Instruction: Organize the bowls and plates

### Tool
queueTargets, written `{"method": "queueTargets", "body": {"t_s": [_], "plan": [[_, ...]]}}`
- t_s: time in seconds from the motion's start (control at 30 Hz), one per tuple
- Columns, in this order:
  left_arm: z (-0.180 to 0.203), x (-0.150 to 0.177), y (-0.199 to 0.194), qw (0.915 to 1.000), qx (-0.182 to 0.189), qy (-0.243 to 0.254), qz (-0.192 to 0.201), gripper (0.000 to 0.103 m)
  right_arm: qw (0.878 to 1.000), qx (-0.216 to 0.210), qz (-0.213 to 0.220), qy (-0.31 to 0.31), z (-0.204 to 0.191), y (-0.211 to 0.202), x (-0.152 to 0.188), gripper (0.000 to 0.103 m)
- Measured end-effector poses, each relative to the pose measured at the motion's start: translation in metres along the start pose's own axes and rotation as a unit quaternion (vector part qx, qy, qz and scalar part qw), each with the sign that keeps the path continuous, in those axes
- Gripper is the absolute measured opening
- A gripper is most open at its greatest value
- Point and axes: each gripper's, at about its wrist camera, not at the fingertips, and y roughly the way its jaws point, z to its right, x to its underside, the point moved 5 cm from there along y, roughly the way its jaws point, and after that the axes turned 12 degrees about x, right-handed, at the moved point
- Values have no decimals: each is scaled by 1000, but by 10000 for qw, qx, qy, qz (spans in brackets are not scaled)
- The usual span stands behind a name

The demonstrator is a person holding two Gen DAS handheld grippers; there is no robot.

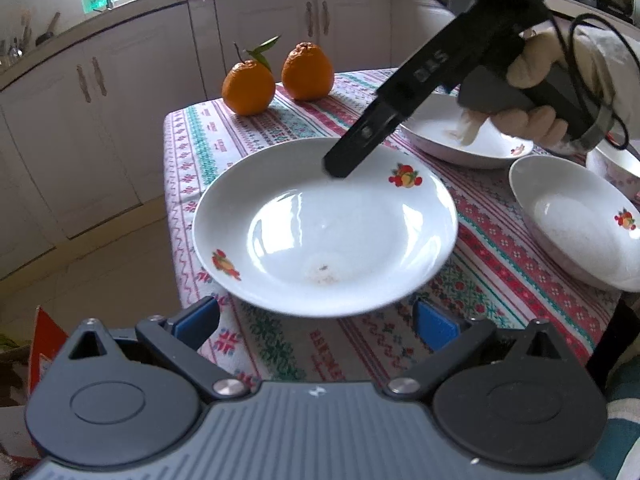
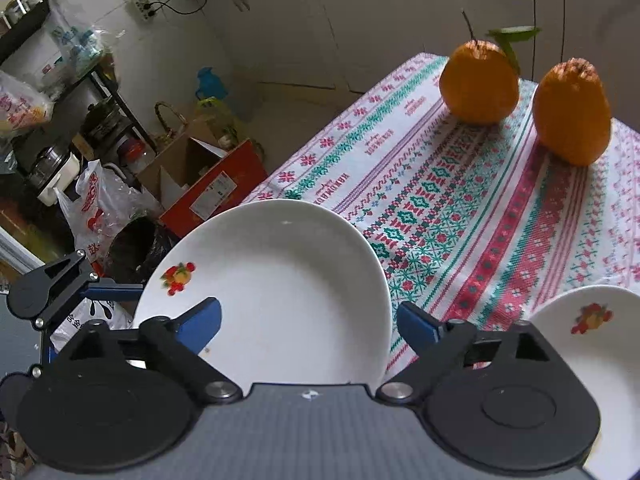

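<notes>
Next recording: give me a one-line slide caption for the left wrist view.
Right gripper hovers open over a white fruit-print plate on the patterned tablecloth, two oranges behind.

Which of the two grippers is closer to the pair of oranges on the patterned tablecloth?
Right. The right gripper hangs open over the big white plate's far rim, towards the oranges; the left gripper sits at its near rim.

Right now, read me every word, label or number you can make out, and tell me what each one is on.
"DAS" (partly blurred): on the arm of the right hand-held gripper.
Red characters on the white plastic bag: too blurred to read.
Label on the red box: too small.
Lettering woven into the tablecloth: illegible.
</notes>
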Motion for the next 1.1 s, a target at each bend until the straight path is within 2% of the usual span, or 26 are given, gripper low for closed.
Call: {"method": "queueTargets", "body": {"t_s": [0.23,0.43,0.63,0.83,1.1], "plan": [[26,-1,-31,9989,-370,11,284,102,9979,288,461,-354,-15,-56,17,103],[62,-2,-49,9978,-328,68,573,102,9942,553,849,-361,-25,-107,51,103],[92,3,-46,9978,-59,-5,667,102,9892,990,1081,-42,-19,-137,101,103],[123,12,-33,9976,292,62,621,102,9865,1190,1028,453,-4,-154,152,103],[162,16,-11,9968,487,458,433,102,9841,1366,905,693,30,-170,182,103]]}}
